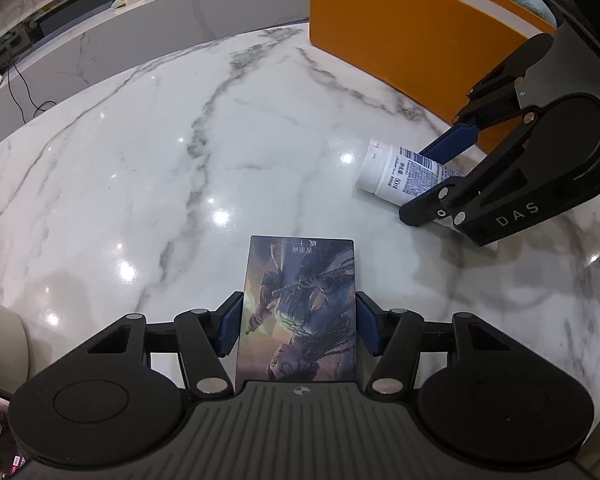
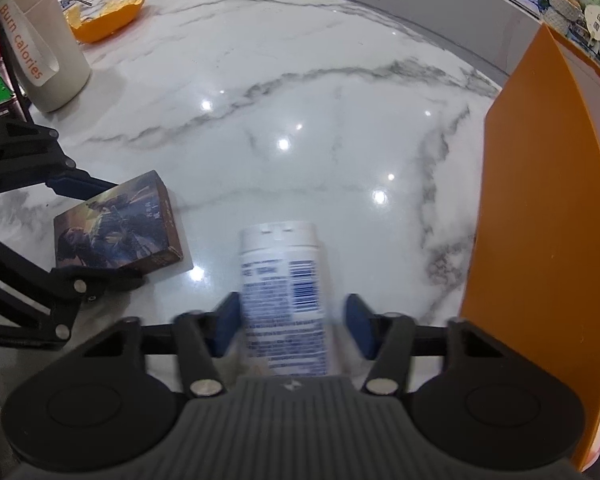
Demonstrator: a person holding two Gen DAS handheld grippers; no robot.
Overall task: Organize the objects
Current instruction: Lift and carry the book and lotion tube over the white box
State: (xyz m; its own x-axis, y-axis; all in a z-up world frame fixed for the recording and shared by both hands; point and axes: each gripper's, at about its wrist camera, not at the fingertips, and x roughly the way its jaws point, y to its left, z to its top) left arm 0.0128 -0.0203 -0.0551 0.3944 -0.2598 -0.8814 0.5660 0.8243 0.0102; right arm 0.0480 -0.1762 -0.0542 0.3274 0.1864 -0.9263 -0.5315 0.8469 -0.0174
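Two grips at once on a marble table point(image 1: 148, 152): left gripper point(image 1: 298, 326) clamped on a picture box point(image 1: 298, 308), right gripper point(image 2: 294, 324) closing narrow around a white tube point(image 2: 282, 276), one pad apparently not quite touching in a blurred view. Probably the pick-up step; next, lifting both and carrying them to a proper place, perhaps the orange box point(image 2: 540, 216) beside the tube. Readable: "Burn calories" on a beige cup point(image 2: 40, 40), "DAS" on the right gripper, a barcode on the tube.
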